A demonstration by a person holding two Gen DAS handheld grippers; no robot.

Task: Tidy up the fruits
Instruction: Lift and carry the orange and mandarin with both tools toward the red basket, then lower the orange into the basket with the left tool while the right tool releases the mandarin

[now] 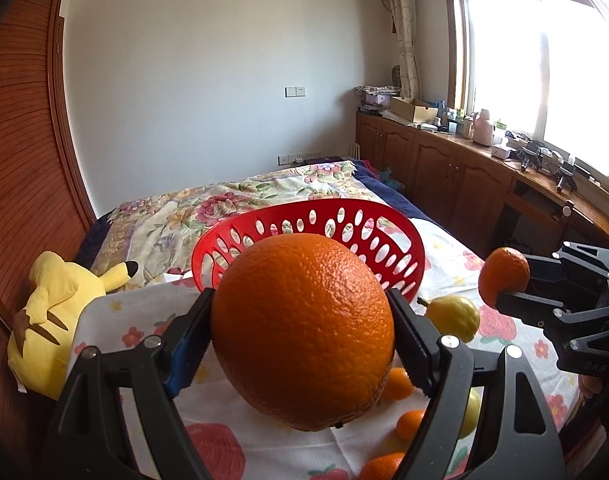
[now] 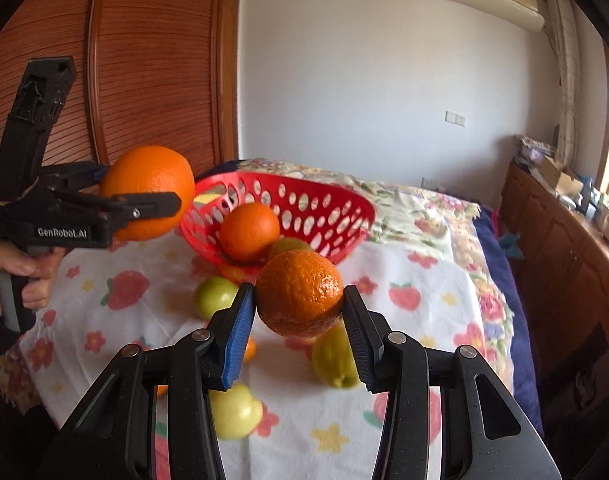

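Note:
My left gripper (image 1: 302, 296) is shut on a large orange (image 1: 304, 332) and holds it in the air just in front of the red perforated basket (image 1: 304, 208). The right wrist view shows that left gripper (image 2: 140, 188) and its large orange (image 2: 148, 192) left of the basket (image 2: 200, 244). My right gripper (image 2: 298, 290) is shut on a smaller, rough-skinned orange (image 2: 300, 292) above the strawberry-print cloth (image 2: 420, 296). The basket holds another orange (image 2: 248, 232) and a greenish fruit (image 2: 288, 246). In the left wrist view, the right gripper (image 1: 508, 280) is at the right.
Yellow-green fruits (image 2: 216, 298) (image 2: 334, 356) (image 2: 234, 412) and small tangerines (image 1: 398, 384) (image 1: 410, 424) lie loose on the cloth. A yellow plush toy (image 1: 60, 300) lies left of the basket. A wooden wardrobe (image 2: 144, 60) stands at the left and low cabinets (image 1: 444, 160) under the window at the right.

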